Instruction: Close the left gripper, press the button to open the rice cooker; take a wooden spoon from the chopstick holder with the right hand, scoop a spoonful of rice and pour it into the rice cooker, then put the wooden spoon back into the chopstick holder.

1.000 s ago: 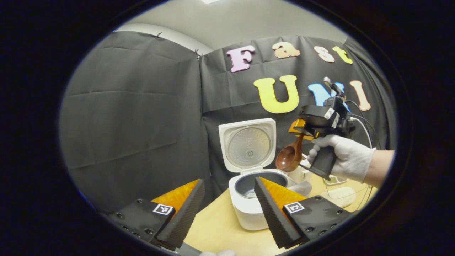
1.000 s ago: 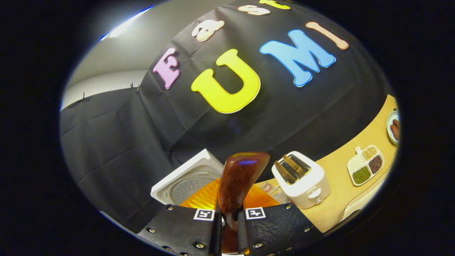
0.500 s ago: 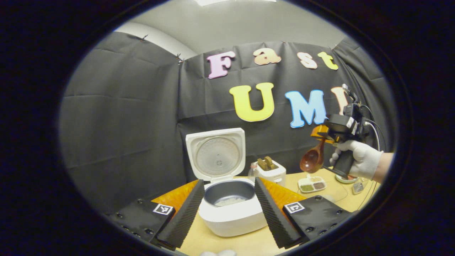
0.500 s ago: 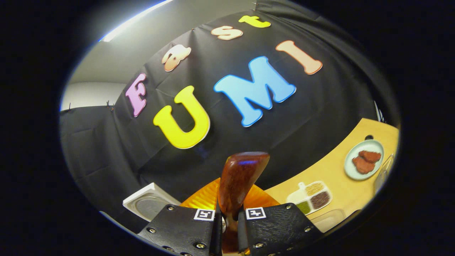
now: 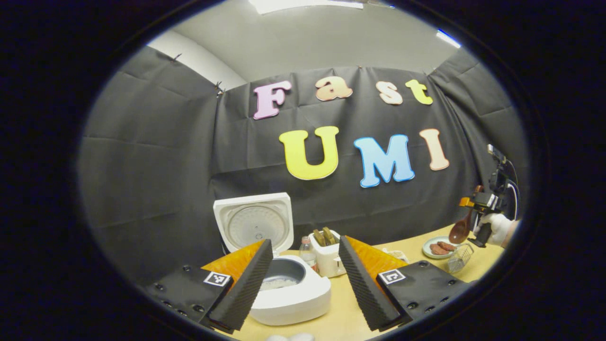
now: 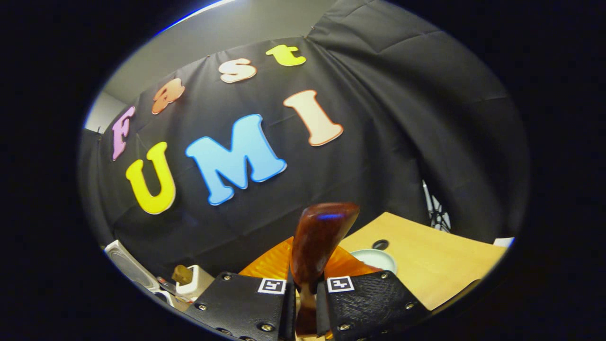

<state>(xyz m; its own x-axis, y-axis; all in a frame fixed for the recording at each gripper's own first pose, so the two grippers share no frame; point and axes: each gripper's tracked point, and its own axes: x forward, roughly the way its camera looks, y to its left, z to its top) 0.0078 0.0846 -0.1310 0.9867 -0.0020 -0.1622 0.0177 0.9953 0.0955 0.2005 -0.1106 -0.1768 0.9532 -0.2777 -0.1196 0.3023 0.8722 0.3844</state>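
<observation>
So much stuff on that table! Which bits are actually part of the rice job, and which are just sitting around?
Part of the job:
- rice cooker, lid up, rice in the pot
- wooden spoon, clamped in the right gripper
- left gripper, open

Just lying about:
- toaster
- small bottle
- plate of brown patties
- wire basket

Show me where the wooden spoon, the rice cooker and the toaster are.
wooden spoon (image 6: 315, 244): right gripper view, on its handle above the tool.
rice cooker (image 5: 296, 294): left gripper view, on its white front rim.
toaster (image 5: 326, 258): left gripper view, on its white body.
</observation>
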